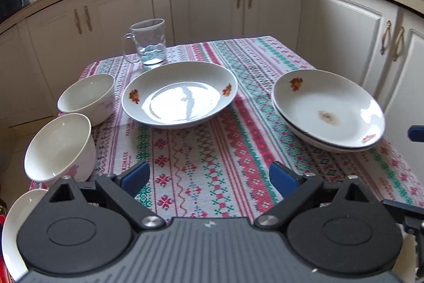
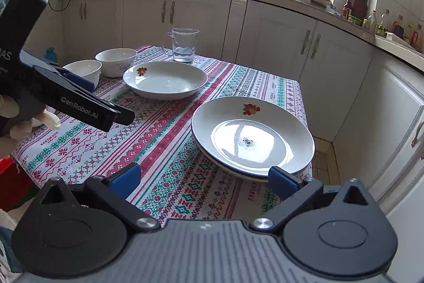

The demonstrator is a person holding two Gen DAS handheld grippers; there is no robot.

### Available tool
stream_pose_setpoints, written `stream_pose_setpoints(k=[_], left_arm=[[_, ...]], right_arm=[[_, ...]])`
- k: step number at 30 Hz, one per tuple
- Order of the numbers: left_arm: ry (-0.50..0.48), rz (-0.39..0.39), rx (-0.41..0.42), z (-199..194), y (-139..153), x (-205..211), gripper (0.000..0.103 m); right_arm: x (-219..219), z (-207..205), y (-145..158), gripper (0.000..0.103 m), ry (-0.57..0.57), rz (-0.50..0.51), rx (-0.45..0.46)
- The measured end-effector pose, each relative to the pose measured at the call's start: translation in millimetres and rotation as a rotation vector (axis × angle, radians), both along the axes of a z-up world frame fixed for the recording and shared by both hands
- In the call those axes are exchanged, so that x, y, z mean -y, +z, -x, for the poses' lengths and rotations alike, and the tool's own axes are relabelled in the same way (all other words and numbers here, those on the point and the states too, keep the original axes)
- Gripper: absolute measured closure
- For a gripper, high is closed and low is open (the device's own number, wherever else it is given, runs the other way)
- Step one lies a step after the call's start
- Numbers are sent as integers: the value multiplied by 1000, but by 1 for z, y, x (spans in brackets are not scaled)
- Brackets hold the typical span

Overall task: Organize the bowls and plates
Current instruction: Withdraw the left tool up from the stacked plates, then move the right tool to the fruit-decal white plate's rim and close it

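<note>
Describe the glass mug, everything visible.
The glass mug is clear, with a looped handle on its left side in both views. It stands upright at the far edge of the tablecloth, just behind the single plate. A little clear liquid sits at the bottom. Only the cloth touches it.

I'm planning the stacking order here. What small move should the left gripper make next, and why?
Probably ease the left gripper forward toward the single plate to take its near rim. Its jaws are open with only the tablecloth between them, and that plate lies straight ahead, apart from the stacked plates, where it likely belongs. The right gripper is open beside that stack.
</note>
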State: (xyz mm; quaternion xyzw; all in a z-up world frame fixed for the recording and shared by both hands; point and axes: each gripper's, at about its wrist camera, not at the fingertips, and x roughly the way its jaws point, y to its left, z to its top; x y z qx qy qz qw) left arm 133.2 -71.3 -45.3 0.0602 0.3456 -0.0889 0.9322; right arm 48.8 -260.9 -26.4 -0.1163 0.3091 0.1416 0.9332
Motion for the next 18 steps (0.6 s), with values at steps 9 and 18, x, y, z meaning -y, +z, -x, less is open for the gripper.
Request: stream_pose_setpoints(k=[9, 18], left_arm=[[90, 9, -30, -46, -29, 1, 6], [119, 60, -46, -79, -43, 3, 6]], right_arm=[[3, -41, 14, 0, 136, 64, -67], [8, -114, 42, 0, 240, 42, -103]])
